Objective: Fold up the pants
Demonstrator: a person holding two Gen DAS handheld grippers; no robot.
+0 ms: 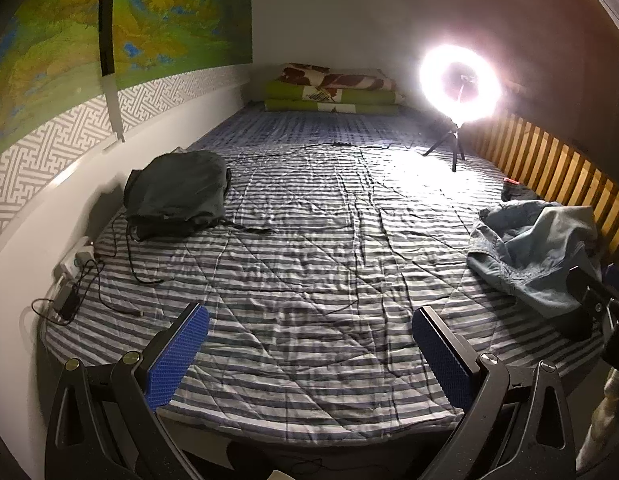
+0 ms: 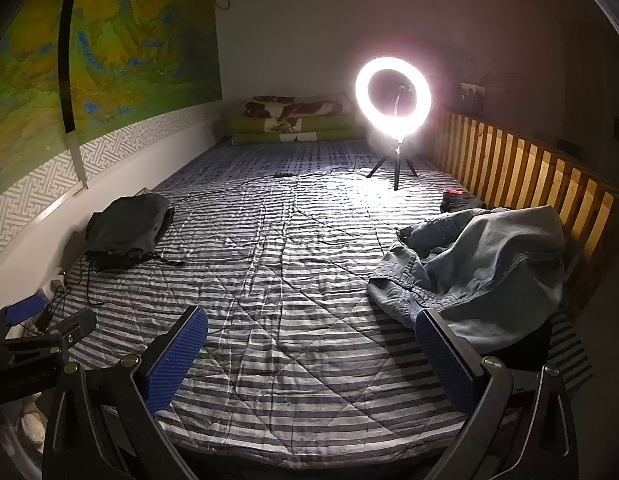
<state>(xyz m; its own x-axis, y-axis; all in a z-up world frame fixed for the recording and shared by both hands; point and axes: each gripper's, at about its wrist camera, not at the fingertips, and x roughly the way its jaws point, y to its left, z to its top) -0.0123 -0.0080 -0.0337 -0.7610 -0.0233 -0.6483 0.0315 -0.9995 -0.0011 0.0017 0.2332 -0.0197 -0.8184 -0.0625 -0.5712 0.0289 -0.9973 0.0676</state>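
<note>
Pants first: my two grippers have hold of nothing, left gripper and right gripper both spread wide above the near edge of the bed, which I judge is the wait before reaching. Crumpled denim pants lie in one heap near the bed's right edge, beside the slatted rail. One dark folded garment sits by the left edge, seemingly set aside. One ring light stands toward the far edge.

Both wrist views look along the striped bed from its foot (seemingly side by side).
</note>
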